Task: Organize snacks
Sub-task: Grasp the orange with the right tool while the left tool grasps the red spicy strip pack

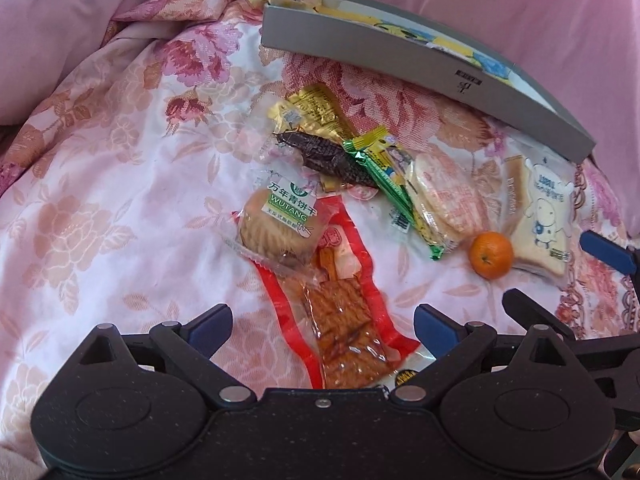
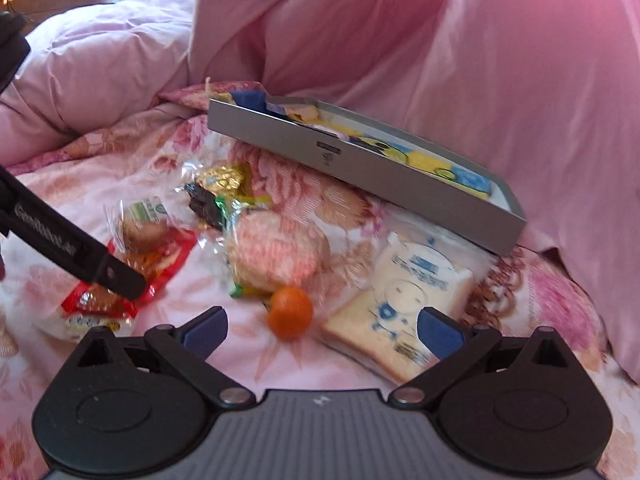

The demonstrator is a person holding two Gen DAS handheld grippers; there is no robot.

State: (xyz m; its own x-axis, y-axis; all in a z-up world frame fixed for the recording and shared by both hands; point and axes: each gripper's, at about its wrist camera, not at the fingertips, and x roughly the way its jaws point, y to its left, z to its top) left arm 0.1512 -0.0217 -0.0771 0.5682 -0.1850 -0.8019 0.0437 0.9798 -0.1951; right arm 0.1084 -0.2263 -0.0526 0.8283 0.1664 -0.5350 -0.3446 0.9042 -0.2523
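Observation:
Wrapped snacks lie on a floral quilt. My left gripper (image 1: pixel 324 326) is open, its blue pads either side of a red packet of brown strips (image 1: pixel 340 320). Beyond it are a round biscuit pack (image 1: pixel 276 224), a dark snack (image 1: pixel 328 160), a gold packet (image 1: pixel 316 112), a green-yellow bar (image 1: pixel 392 184) and a rice cracker pack (image 1: pixel 448 204). My right gripper (image 2: pixel 322 332) is open and holds nothing. A small orange (image 2: pixel 290 312) lies just ahead of its gap, and a wrapped bread slice (image 2: pixel 404 312) reaches its right pad. A grey box (image 2: pixel 360 164) behind holds yellow and blue packets.
Pink bedding (image 2: pixel 440 60) is heaped behind and to the right of the box. The quilt (image 1: pixel 120 200) is bare of snacks on the left. One finger of the left gripper (image 2: pixel 80 252) hangs over the red packet (image 2: pixel 160 256). The right gripper (image 1: pixel 572 280) shows beside the bread slice (image 1: pixel 540 224).

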